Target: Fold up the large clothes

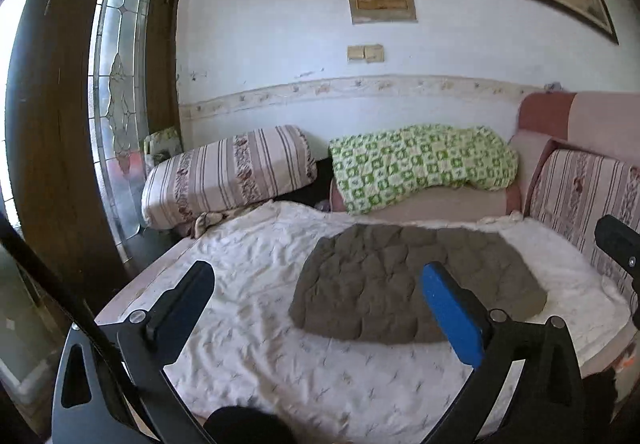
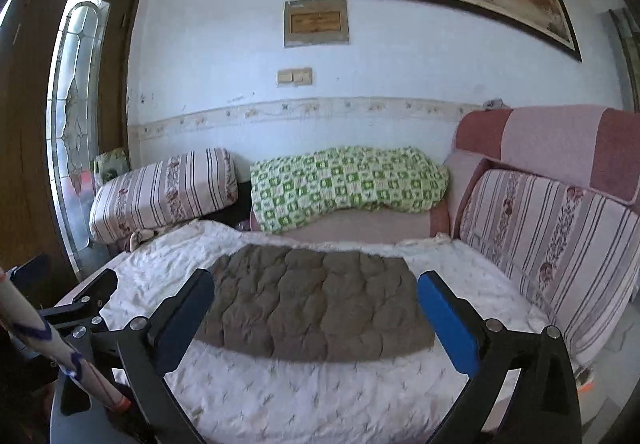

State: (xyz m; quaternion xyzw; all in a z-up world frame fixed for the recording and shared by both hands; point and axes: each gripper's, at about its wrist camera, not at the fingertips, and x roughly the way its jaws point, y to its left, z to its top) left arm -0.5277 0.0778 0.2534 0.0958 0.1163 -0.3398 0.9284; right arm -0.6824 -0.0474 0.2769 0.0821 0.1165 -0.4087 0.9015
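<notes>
Jaws wide apart on both, nothing between them: left gripper [image 1: 318,294] and right gripper [image 2: 316,304] held above the near edge of the bed, clear of the cloth. Lay ahead of them, a brown quilted garment [image 2: 316,308], already doubled into a thick, puffy rectangle, near edge rounded and bulging, surface lumpy with stitched pads. Rested on the white sheet [image 2: 280,384], about mid-bed, well apart from the striped bolster [image 2: 164,192] and the green checked blanket [image 2: 348,184] at the wall, and short of the striped cushion [image 2: 560,240] on the right. Likely trouble from here: springy padding, so a further fold could slump open once released; a pinch taken too deep could also catch the loose, wrinkled sheet and drag it along; a grab on only the top layer could peel the bundle apart. Sleeves and collar hidden, so garment type not clear.
</notes>
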